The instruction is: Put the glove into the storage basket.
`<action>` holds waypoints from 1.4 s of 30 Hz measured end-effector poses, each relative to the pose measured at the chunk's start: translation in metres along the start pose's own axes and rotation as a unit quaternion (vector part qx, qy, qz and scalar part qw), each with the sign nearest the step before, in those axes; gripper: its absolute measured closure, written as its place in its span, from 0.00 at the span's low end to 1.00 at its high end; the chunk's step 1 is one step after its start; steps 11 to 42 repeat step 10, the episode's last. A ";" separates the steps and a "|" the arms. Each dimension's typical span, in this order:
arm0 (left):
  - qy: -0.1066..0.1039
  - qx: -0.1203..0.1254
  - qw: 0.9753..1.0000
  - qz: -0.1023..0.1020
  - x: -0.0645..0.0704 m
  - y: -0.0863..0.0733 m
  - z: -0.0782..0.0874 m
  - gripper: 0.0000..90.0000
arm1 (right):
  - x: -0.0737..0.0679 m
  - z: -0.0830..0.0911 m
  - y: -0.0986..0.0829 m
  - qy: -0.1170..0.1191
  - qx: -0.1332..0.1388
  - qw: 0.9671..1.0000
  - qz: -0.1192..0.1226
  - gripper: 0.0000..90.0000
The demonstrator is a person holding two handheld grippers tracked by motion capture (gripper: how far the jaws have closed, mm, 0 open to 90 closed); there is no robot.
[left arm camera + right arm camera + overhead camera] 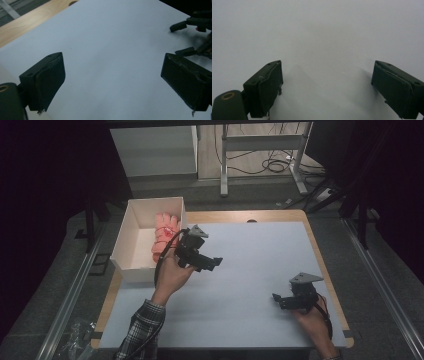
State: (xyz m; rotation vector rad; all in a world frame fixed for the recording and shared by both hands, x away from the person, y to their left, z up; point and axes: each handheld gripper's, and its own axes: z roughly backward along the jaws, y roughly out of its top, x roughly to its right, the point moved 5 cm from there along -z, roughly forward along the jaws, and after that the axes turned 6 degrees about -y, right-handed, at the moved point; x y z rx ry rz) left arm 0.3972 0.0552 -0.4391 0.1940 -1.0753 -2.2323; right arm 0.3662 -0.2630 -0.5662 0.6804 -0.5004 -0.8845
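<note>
the left hand-held gripper [216, 262] hangs above the surface [260, 270] just beside the white box [131, 265], its jaws spread wide with nothing between them; in the left gripper view the two black pads [51, 82] frame only bare pale sheet, so it carries nothing. its place next to the box, tips turned away from the box toward the middle of the surface, reads as a tool with no load rather than one reaching in. the pink glove [165, 236] lies inside the box against its right wall, at the far end, fingers pointing away from the person, with a reddish patch on it; it looks slumped and soft, resting on the box floor and leaning on the wall. nothing else can be made out in the box, though part of its floor sits behind the near wall. the right hand-held gripper [278, 300] sits low near the right front part of the surface, well apart from the box, and its jaws are likewise wide open around empty sheet in the right gripper view; it seems parked out of the way, since the work sits on the left side. the right one also shows far off in the left gripper view, at the upper right. judging from this, the glove is already stowed and both tools are free.
</note>
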 end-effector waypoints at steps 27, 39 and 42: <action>-0.035 -0.018 0.999 -0.023 0.027 -0.023 -0.052 0.06 | 0.000 0.000 0.000 0.000 0.000 1.000 0.000 0.12; -0.035 -0.018 0.999 -0.023 0.027 -0.023 -0.052 0.06 | 0.000 0.000 0.000 0.000 0.000 1.000 0.000 0.12; -0.035 -0.018 0.999 -0.023 0.027 -0.023 -0.052 0.06 | 0.000 0.000 0.000 0.000 0.000 1.000 0.000 0.12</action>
